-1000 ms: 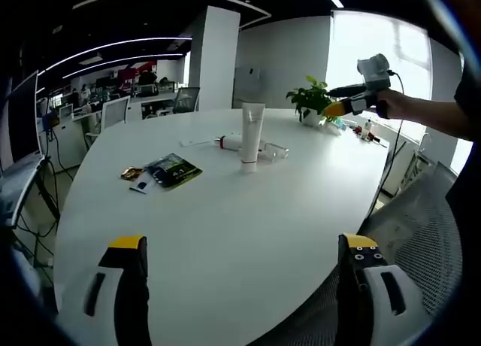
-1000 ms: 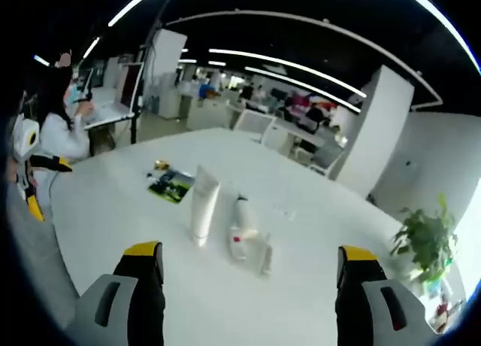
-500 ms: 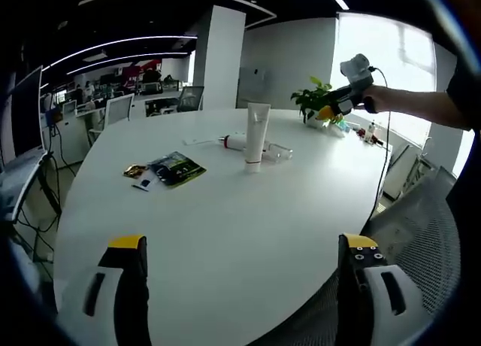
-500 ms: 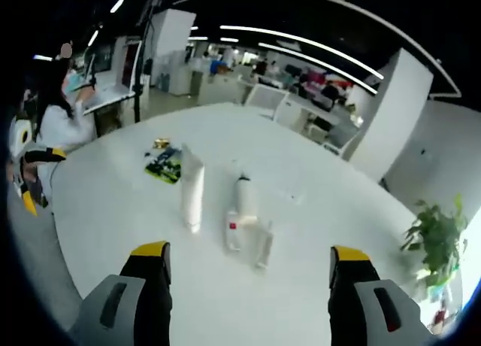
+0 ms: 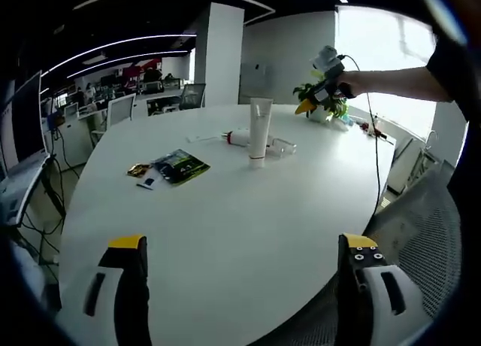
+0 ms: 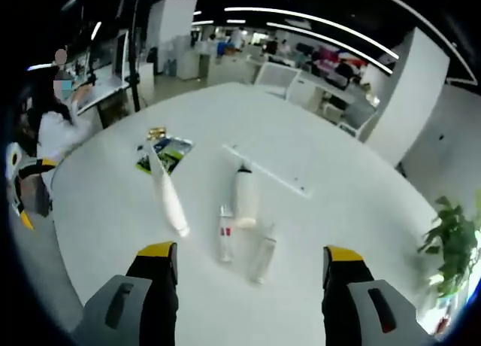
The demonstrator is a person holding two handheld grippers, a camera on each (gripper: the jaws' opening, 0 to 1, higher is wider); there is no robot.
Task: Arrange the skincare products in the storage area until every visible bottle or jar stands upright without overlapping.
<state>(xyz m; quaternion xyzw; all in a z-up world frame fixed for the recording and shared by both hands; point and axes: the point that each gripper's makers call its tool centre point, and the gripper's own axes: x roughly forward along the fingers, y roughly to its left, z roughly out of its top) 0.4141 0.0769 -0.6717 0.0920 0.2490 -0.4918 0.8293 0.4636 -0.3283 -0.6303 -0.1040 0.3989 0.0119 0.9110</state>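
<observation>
Both grippers hang with jaws spread and nothing between them: the left gripper over the near edge of the white table, the right gripper above four products. One white tube stands on its cap at 10 o'clock of the right gripper view; three bottles lie flat just beside it: a white bottle at 12, a small red-labelled bottle and a clear bottle. Farther, at 10 o'clock, a green packet and gold wrapper; a potted plant at 3 is cut off.
</observation>
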